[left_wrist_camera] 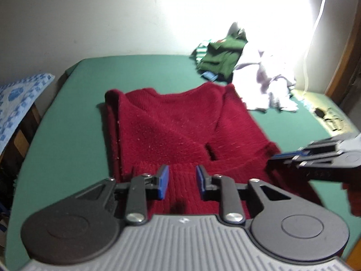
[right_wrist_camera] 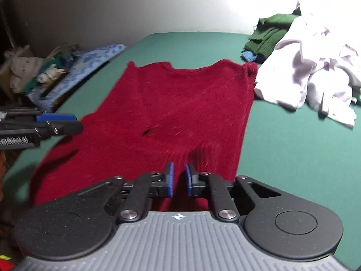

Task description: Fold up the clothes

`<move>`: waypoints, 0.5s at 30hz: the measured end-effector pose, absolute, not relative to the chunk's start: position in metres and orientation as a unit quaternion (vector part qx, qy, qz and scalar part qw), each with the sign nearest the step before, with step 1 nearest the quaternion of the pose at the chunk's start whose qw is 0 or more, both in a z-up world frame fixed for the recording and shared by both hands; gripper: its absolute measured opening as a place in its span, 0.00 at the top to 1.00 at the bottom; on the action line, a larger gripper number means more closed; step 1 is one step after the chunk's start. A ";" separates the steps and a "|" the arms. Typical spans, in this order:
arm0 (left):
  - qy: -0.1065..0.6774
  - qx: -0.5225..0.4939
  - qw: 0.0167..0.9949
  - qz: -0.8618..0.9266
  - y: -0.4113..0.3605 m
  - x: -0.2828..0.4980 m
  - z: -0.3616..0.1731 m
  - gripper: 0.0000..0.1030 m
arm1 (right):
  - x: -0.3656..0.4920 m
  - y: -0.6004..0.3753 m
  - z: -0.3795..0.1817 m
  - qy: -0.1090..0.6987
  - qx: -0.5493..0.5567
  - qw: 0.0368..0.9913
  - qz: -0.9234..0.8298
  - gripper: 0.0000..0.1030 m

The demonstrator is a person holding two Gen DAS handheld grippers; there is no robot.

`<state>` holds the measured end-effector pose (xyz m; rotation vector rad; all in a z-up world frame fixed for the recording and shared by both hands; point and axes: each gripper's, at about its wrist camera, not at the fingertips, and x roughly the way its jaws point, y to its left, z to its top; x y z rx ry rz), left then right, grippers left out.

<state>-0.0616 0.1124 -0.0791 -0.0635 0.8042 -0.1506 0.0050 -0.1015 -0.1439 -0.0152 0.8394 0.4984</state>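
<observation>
Left claw: narrow gap, empty, over the hem at 6 o'clock. Right claw: nearly closed, empty. Red sweater lies flat on the green table; pinch both hem corners evenly, then carry them toward the collar at 12 o'clock.

A fuzzy dark-red knit sweater lies flat on the green table, sleeves folded inward.

A blue patterned cushion lies beside the green table, against the wall.
</observation>
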 end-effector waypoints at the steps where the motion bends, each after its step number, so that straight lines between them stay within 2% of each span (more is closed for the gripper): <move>1: 0.404 -0.030 0.913 -0.057 0.113 -0.057 -0.089 0.75 | 0.010 -0.103 -0.147 0.406 -0.002 0.883 0.234 0.91; 2: 0.407 -0.037 0.911 -0.045 0.116 -0.057 -0.097 0.69 | 0.015 -0.106 -0.150 0.409 0.005 0.884 0.227 0.91; 3: 0.402 -0.043 0.914 -0.042 0.120 -0.062 -0.100 0.67 | 0.018 -0.109 -0.154 0.410 0.016 0.884 0.222 0.93; 7: 0.392 -0.047 0.918 -0.040 0.128 -0.081 -0.102 0.66 | 0.020 -0.116 -0.163 0.411 0.070 0.882 0.220 0.95; 10: 0.400 -0.049 0.914 -0.046 0.131 -0.082 -0.099 0.65 | 0.018 -0.108 -0.159 0.406 0.053 0.887 0.214 0.94; 15: 0.403 -0.034 0.912 -0.067 0.134 -0.083 -0.102 0.66 | 0.012 -0.122 -0.143 0.397 0.087 0.891 0.204 0.89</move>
